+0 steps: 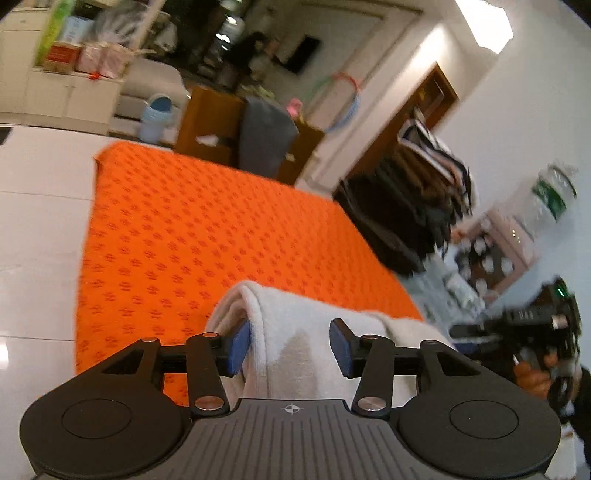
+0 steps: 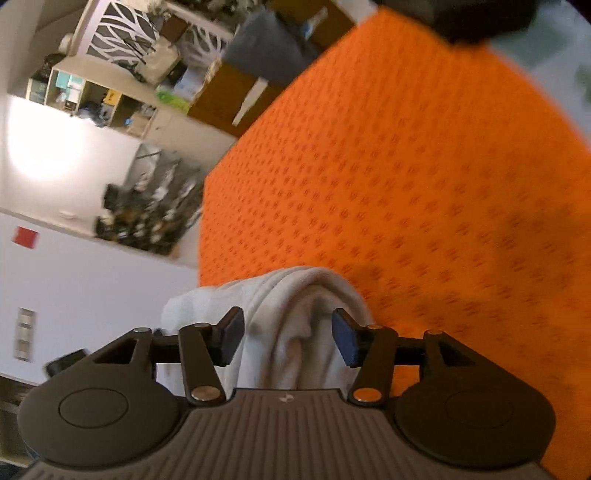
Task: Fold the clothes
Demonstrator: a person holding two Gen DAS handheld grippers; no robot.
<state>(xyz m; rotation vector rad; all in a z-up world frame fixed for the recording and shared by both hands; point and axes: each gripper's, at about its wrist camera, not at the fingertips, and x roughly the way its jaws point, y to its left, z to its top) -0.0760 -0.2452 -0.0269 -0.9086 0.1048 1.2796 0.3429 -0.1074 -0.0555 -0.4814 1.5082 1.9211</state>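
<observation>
Now both your tongs, left tongs [image 1: 290, 347] and right tongs [image 2: 288, 341], spread apart, white garment [image 1: 295, 332] bunched between pads, over orange mat's [image 1: 184, 229] near edge. Soft, limp, light; pinch corners.

An orange patterned cloth [image 1: 207, 229] covers the tabletop [image 1: 40, 221], whose white surface shows bare at the left. Beyond its far edge stand brown wooden chairs [image 1: 207, 122], one draped with grey fabric [image 1: 264, 133]. A white cabinet [image 1: 66, 96] sits far left, a wooden door [image 1: 410, 122] breaks the white wall [image 1: 524, 110], and a ceiling light [image 1: 484, 22] glows above
</observation>
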